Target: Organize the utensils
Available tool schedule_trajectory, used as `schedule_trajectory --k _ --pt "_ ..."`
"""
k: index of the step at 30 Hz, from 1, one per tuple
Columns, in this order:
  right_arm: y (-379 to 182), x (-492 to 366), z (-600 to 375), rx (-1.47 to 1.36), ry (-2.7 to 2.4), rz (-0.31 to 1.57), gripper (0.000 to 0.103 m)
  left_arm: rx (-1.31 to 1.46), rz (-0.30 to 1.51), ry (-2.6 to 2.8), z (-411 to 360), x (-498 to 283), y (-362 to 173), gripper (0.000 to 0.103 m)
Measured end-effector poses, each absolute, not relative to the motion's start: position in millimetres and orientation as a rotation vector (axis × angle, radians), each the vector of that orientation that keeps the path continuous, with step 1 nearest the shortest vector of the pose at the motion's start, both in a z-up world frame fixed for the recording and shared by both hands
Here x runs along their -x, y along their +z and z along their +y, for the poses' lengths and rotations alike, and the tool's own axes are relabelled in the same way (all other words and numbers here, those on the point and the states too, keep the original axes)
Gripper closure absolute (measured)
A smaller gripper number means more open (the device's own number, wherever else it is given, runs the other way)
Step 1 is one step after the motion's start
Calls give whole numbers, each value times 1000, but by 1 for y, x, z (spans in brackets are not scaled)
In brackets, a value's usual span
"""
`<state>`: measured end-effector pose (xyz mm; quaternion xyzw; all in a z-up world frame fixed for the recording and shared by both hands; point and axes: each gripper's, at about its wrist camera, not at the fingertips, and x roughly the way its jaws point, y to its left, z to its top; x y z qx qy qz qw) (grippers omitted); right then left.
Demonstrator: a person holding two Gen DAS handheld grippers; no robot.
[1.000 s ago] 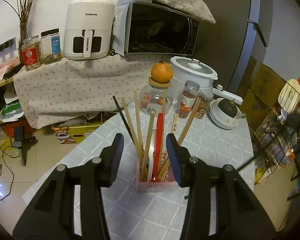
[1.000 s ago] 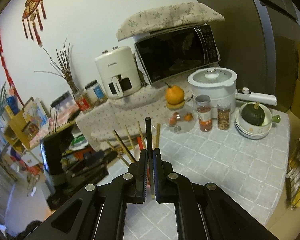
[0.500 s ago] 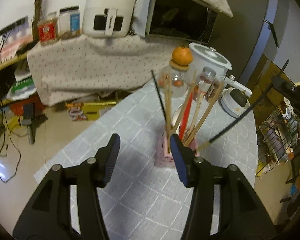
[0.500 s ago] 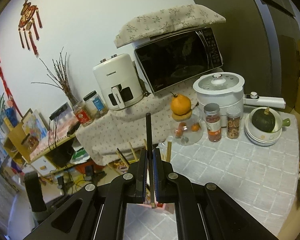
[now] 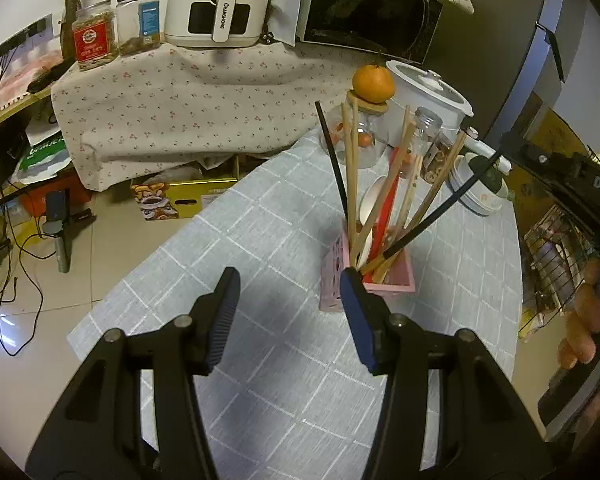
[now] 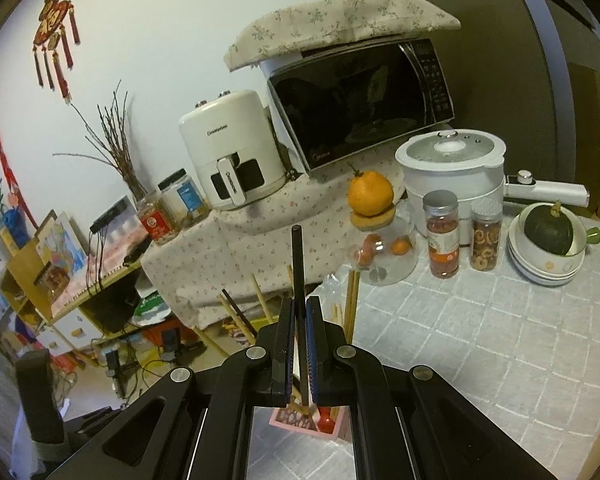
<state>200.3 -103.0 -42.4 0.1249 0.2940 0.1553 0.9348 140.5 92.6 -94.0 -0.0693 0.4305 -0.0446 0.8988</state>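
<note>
1. right gripper [image 6: 299,344] clamped on a black chopstick [image 6: 297,264], pads pressed to either side of the shaft, upper end sticking up past the fingertips.
2. lower tip of that chopstick dipping into the pink utensil holder [image 5: 396,280], slanting in from the right in the left wrist view.
3. holder standing on the grey checked tablecloth [image 5: 260,248], already crowded with wooden chopsticks [image 5: 350,168], another black chopstick [image 5: 332,152] and a red-handled utensil [image 5: 386,208].
4. left gripper [image 5: 286,304] about half open and empty, poised just short of the holder, right pad overlapping its near corner in view; contact impossible to tell.
5. farther back on the table: glass jar [image 6: 382,256] topped by an orange [image 6: 370,194], two spice jars [image 6: 442,236], white cooker [image 6: 452,168], stacked bowls [image 6: 544,268].
</note>
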Motion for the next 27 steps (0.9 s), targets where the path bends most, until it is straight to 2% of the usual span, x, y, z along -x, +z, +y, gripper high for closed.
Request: schedule_trajectory --k 8,10,12,13,15,16,19,21,25,27 --pt "-56 -205 -83 -193 356 641 97 136 917 -96 92 -142 -99 50" --pt "-57 -206 -83 -208 377 652 93 131 926 -91 92 -143 -101 50" --pt "-51 -203 -89 -226 383 636 80 134 934 -89 91 -143 -102 50" --pt "-46 -200 -92 -234 385 624 77 135 935 -90 90 -142 -102 50" --pt "-38 -195 -100 -243 379 610 57 133 934 -90 88 -141 -99 47" --pt "-35 -191 -105 -247 369 603 52 131 933 -89 88 -140 -98 45" --pt "-24 -177 -121 -232 322 611 38 120 925 -64 84 -134 -94 32" --pt "-18 -168 -131 -205 286 617 22 129 923 -48 84 -130 -90 22" --pt "-6 -141 -156 -180 218 614 11 149 931 -22 83 -118 -82 16" --pt "-3 -129 -165 -165 193 620 2 146 919 -7 80 -109 -75 7"
